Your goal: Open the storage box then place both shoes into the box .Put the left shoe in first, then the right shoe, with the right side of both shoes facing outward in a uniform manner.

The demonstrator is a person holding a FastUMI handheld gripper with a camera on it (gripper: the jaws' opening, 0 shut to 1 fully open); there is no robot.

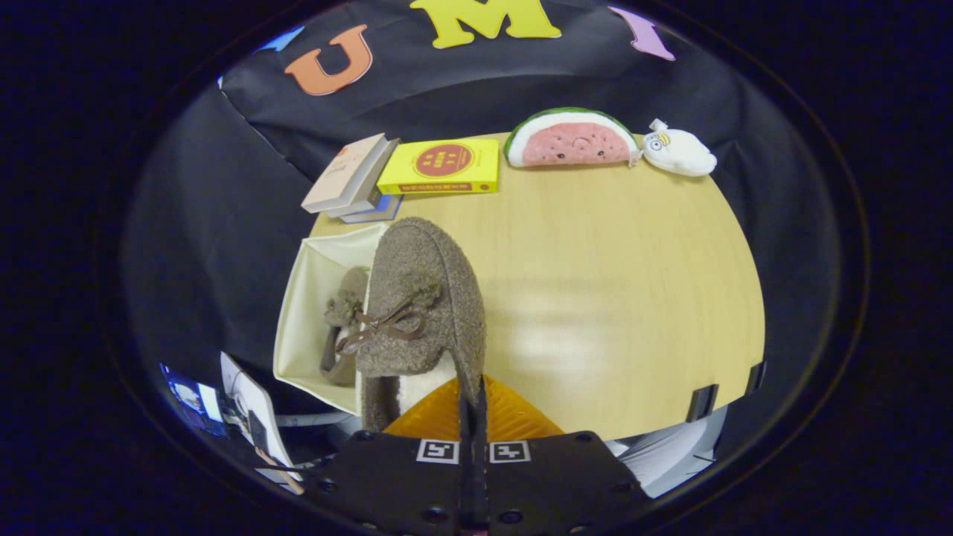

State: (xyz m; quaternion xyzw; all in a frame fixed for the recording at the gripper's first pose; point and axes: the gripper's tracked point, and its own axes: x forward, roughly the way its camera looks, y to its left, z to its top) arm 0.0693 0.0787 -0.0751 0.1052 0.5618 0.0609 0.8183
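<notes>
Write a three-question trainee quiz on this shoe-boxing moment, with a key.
1. True or false: the gripper is shut on the heel wall of the brown shoe.
2. How many shoes already lie inside the storage box?
3. Which thing stands next to the yellow box at the back of the table? A) the watermelon plush B) a mug C) a lamp

Key: 1 true; 2 one, seen behind the held shoe; 3 A.
</notes>
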